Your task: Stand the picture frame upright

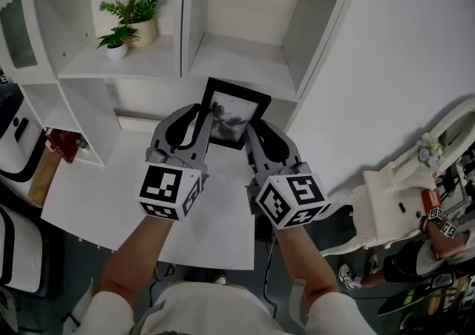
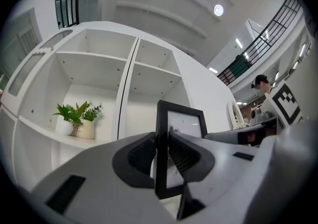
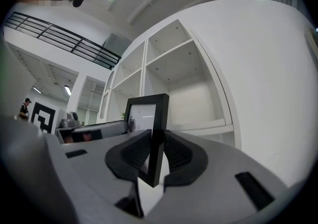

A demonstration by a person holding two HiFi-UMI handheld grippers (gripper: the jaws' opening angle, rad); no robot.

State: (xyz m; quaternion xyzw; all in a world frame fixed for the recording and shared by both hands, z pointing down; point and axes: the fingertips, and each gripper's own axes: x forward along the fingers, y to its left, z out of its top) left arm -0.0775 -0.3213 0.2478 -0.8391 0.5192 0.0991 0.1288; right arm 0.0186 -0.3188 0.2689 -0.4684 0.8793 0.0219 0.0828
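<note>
Two grippers on one frame. White table [image 1: 89, 203] below, with a white open shelf unit [image 1: 182, 36] behind it. Two potted plants [image 1: 132, 20] in its left bay, white wall at right, high ceiling with round lights. Picture frame [image 1: 234, 113] has a black border and greyish print, and is held up in front of the shelves above the table. Its long axis runs up, top edge toward the shelves, face toward the person. Left gripper [image 2: 162, 141] pinches its left rail and right gripper [image 3: 156, 141] its right rail, pads pressed on the black edge.
</note>
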